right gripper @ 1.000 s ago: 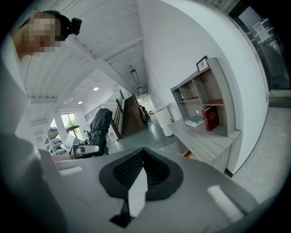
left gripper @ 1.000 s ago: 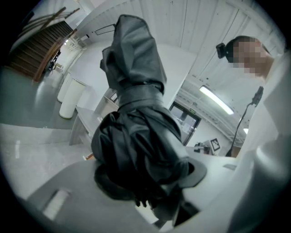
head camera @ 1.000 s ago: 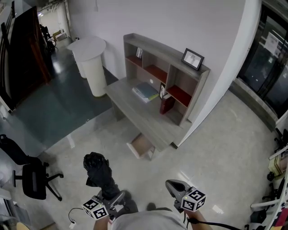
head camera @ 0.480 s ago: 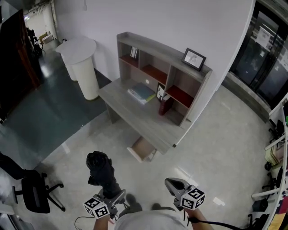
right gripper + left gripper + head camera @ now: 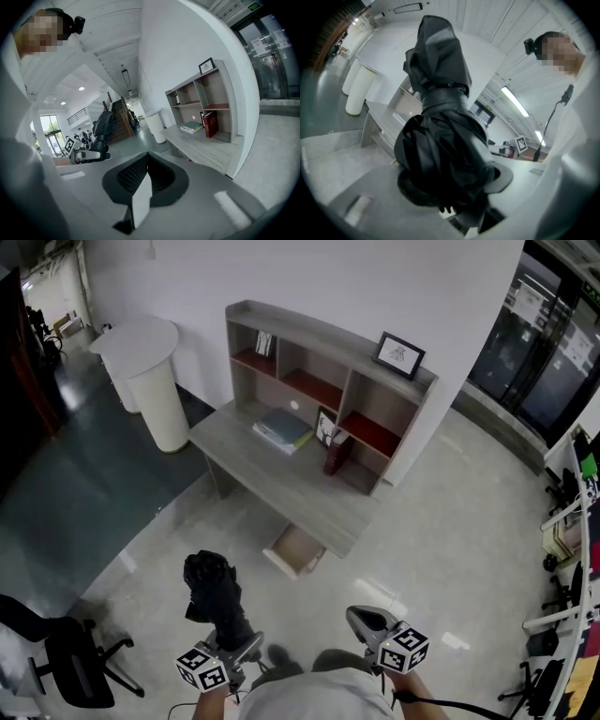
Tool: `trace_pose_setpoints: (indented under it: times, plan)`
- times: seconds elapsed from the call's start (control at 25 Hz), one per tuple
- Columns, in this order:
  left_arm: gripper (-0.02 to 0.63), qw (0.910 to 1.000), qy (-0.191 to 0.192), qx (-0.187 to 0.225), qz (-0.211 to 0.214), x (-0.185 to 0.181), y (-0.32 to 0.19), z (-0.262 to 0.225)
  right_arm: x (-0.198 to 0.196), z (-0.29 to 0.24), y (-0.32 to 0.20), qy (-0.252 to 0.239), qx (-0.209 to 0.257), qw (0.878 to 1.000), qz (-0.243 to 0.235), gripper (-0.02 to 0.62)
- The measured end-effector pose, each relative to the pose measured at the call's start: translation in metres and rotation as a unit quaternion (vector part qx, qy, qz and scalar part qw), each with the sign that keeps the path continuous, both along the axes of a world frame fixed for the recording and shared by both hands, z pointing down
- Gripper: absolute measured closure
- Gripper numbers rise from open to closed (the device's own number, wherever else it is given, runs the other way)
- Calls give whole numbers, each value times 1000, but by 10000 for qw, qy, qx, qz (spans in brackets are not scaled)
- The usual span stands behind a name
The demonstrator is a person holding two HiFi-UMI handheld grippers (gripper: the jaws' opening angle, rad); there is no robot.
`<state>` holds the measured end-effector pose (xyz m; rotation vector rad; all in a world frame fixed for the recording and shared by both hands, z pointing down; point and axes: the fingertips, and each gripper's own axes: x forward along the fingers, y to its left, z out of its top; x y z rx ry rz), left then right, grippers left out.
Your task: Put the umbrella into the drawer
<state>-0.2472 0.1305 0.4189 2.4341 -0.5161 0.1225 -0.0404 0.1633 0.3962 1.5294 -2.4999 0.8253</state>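
Plainly, the left gripper (image 5: 236, 645) was clamped low on the folded black umbrella (image 5: 212, 589), held upright well short of the open drawer (image 5: 296, 549). It looked light, soft fabric over a stiff core, best held near its base. The right gripper (image 5: 366, 622) had its jaws together, empty.

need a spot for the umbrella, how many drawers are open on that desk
1: the drawer pulled out below the front edge of the desk. Closed ones may be hidden under the desktop.

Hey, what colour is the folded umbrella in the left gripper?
The umbrella is plain black, shown best in the left gripper view.
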Motion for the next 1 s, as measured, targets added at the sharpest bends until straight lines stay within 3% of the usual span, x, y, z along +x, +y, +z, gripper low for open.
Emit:
trace_pose_setpoints:
  times: [0.28,0.56,1.0]
  plan:
    - [387,9997,-11,-107,200,2,-20,11,-3,7,-9,20,-105,9997,198,591]
    - [387,9993,-18,-305,232,25,-41,25,22,19,-32,7,-213,9994,256,591]
    - [388,9988,-153,-463,-5,71,-98,38,54,37,-108,-155,-328,9992,-174,591]
